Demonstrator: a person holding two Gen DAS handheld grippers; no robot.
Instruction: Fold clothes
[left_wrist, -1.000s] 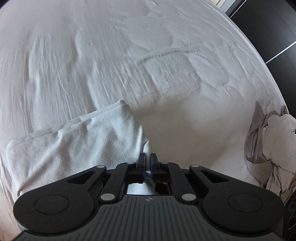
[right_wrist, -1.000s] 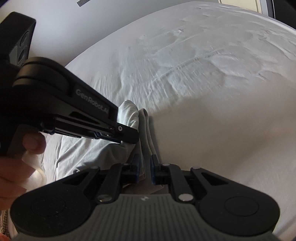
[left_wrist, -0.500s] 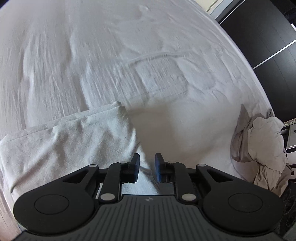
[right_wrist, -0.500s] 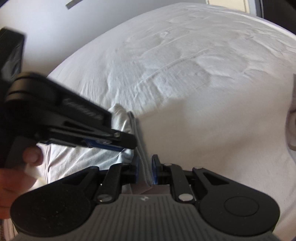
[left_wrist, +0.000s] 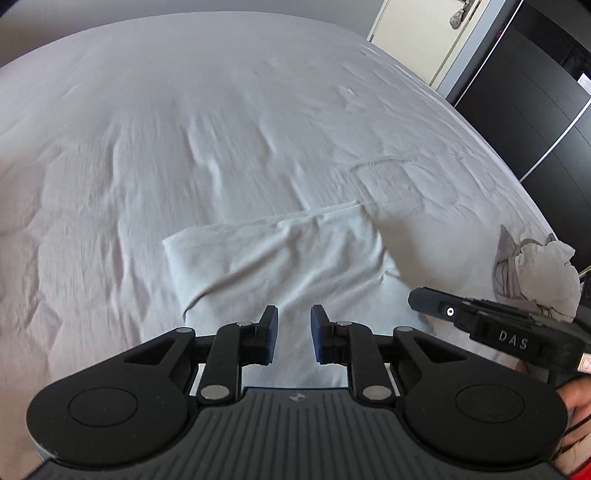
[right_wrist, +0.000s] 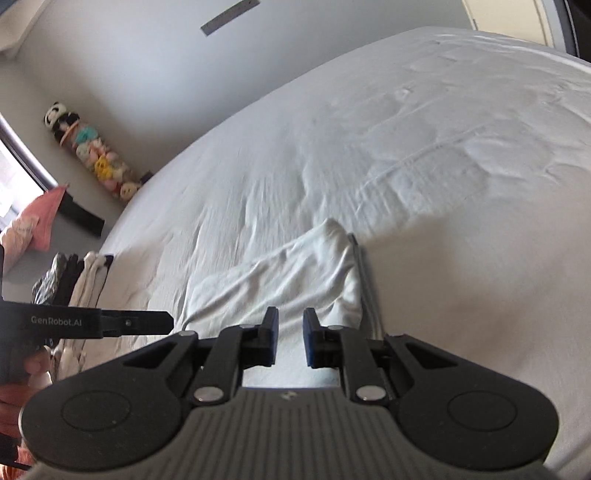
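A folded white garment (left_wrist: 280, 258) lies flat on the bed, a neat rectangle with its far edge doubled. My left gripper (left_wrist: 294, 334) hovers open just above its near edge, nothing between the fingers. The right gripper (right_wrist: 287, 338) is open too, held over the same garment (right_wrist: 280, 280) near its right side. Each view catches the other tool: the right one (left_wrist: 491, 328) at the right edge, the left one (right_wrist: 99, 323) at the left edge.
The white bed sheet (left_wrist: 184, 129) spreads far ahead and to both sides. A crumpled pile of grey clothes (left_wrist: 535, 269) sits at the bed's right edge by a dark wardrobe (left_wrist: 535, 92). Folded clothes (right_wrist: 74, 280) and soft toys (right_wrist: 92, 158) are left of the bed.
Both grippers let go of the garment and opened. They pulled back and rose, so the whole folded garment now lies in view on the bed.
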